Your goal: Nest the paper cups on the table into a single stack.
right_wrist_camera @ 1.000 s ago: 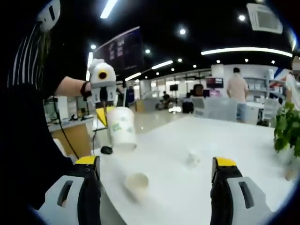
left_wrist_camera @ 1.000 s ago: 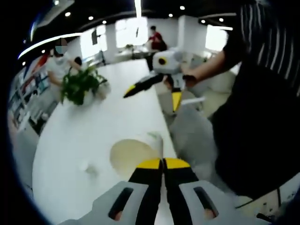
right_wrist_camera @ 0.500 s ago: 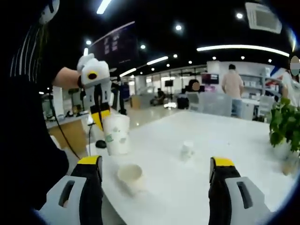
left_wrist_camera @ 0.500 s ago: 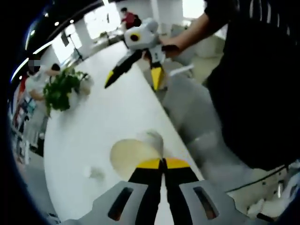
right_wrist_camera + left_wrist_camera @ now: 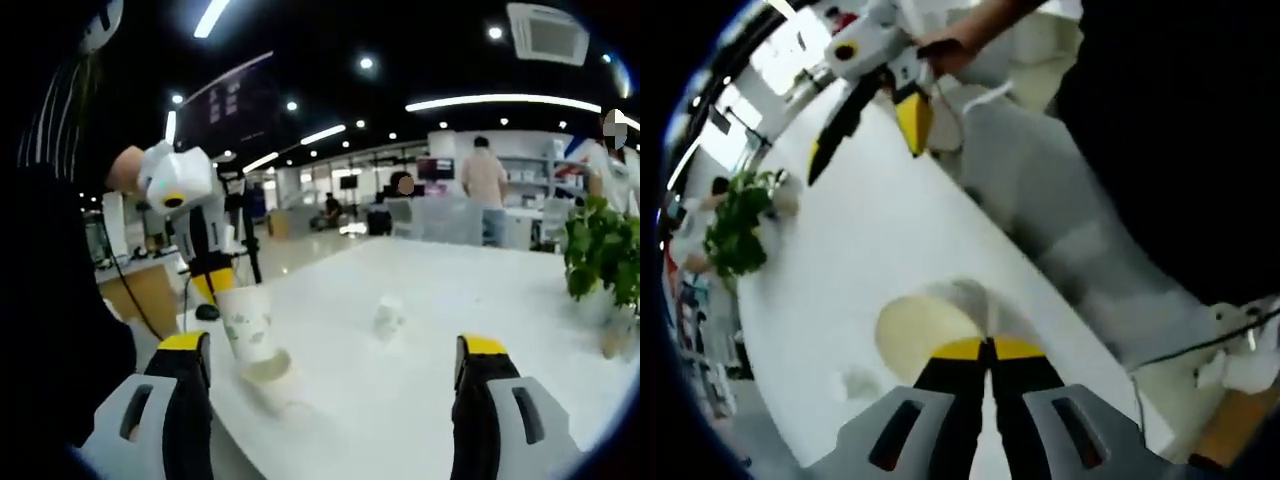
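My left gripper (image 5: 988, 345) is shut on the rim of a white paper cup (image 5: 925, 335), whose open mouth faces this camera. From the right gripper view, the left gripper (image 5: 213, 282) holds that cup (image 5: 245, 322) upright, its base dipping into the mouth of a second cup (image 5: 272, 380) that stands near the table's edge. A third small cup (image 5: 388, 318) sits farther along the white table (image 5: 400, 400); it also shows as a small cup (image 5: 855, 382). My right gripper (image 5: 335, 360) is open and holds nothing; the same gripper (image 5: 865, 145) hovers beyond the table edge.
A potted green plant (image 5: 600, 260) stands at the table's far end, seen too as a plant (image 5: 735, 225). A person in dark striped clothing (image 5: 1180, 130) stands close to the table edge. Other people and desks are in the background.
My left gripper has lowered the held cup from well above the table down into the mouth of the cup standing on it. The right gripper stays open.
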Demonstrator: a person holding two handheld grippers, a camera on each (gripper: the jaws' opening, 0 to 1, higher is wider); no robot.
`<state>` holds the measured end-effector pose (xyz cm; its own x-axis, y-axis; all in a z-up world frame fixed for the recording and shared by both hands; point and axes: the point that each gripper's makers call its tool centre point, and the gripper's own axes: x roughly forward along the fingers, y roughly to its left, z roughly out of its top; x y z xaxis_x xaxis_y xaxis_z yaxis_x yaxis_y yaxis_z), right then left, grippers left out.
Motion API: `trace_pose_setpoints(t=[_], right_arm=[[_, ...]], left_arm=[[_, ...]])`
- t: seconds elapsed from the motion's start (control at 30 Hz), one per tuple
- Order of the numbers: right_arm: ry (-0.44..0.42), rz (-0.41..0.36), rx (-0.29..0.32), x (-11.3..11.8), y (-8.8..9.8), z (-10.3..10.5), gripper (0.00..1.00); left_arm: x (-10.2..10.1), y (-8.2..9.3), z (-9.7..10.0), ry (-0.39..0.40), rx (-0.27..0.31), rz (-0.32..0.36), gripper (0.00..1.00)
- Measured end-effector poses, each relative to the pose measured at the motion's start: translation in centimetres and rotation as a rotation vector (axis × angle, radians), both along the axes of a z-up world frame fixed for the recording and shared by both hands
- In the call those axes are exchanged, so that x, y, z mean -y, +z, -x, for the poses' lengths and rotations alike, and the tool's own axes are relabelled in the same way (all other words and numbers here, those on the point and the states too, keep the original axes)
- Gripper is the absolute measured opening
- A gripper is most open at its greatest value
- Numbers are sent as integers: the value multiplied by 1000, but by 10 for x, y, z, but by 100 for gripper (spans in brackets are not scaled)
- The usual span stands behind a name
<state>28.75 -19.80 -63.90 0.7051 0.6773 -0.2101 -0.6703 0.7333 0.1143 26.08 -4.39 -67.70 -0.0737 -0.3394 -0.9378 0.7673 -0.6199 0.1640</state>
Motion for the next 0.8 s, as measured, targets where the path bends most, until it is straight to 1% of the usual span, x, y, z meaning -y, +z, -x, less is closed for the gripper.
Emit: trace_pose_setpoints(t=[0.2,0.27,0.4,0.43,0.5,0.67,0.8], right_arm=[[-2,0,8,2,-1,1,100],[-1,-12,21,2,1,0,100],[-14,-48,12,5,2,-2,100],[-16,-50,9,6,1,-1,100],[-22,-54,10,7,1,-1,100],[-43,-81,-3,12,1,-1,100],[-41,-73,-3,11,0,1,99]], left_arm=[[-2,-7,-1,-24,17,-32,0],[-3,-10,-2,-37,25,-42,0],[0,-12,-5,-82,75,-36,0],[-1,-13,-6,-122,98,-42,0],[-3,-17,-2,-158,92,-53,0],[-4,-25,-4,-173,105,-73,0],[-5,-31,-4,-198,119,-84,0]])
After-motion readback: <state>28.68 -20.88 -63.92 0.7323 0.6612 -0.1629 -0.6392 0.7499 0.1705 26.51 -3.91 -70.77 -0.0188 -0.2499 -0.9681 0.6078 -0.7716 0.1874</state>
